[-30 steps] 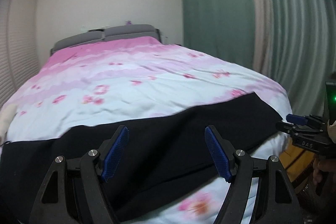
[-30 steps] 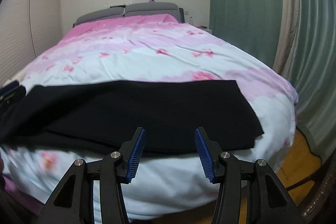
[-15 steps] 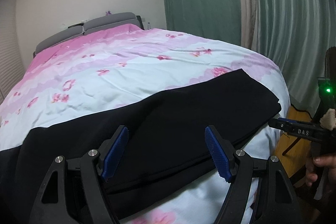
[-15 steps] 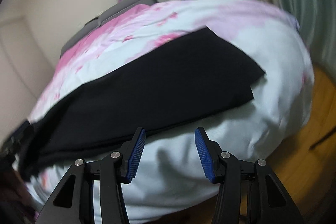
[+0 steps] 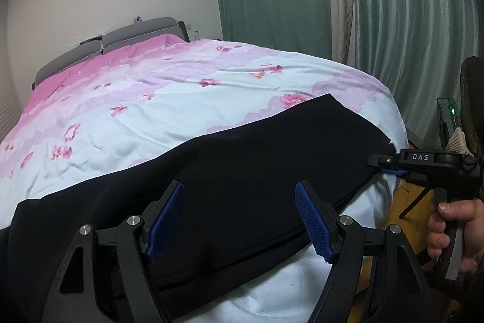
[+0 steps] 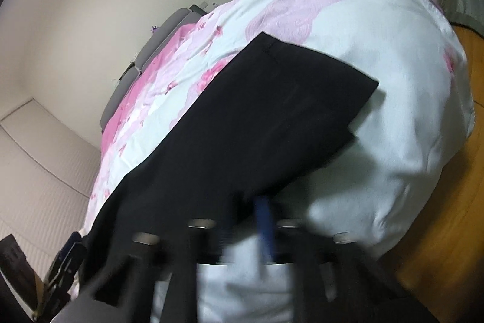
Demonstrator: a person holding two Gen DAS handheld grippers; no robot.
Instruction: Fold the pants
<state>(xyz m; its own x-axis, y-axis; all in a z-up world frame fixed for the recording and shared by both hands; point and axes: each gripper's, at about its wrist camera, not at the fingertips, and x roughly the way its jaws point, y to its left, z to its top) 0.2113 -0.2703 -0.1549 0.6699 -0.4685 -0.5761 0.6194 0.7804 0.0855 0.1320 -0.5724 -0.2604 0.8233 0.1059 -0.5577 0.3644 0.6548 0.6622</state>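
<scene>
The black pants (image 5: 242, 171) lie flat across the near end of the bed, legs stacked; they also show in the right wrist view (image 6: 257, 123). My left gripper (image 5: 239, 220) is open and empty, hovering over the pants' near edge. My right gripper (image 5: 384, 167) is at the pants' right end at the bed's edge, turned on its side, with its jaws close around the hem. In its own view the right gripper (image 6: 260, 229) is blurred; its blue pad sits against the black cloth edge.
The bed (image 5: 181, 99) has a pink and pale blue flowered duvet and a grey headboard (image 5: 115, 41). Green curtains (image 5: 393, 5) hang at the right. Wooden floor (image 6: 453, 217) lies beside the bed. A hand (image 5: 453, 229) holds the right gripper.
The right gripper rolled onto its side, moved in to the pants' right hem and closed its jaws there. The left gripper swung its view rightward and stayed open.
</scene>
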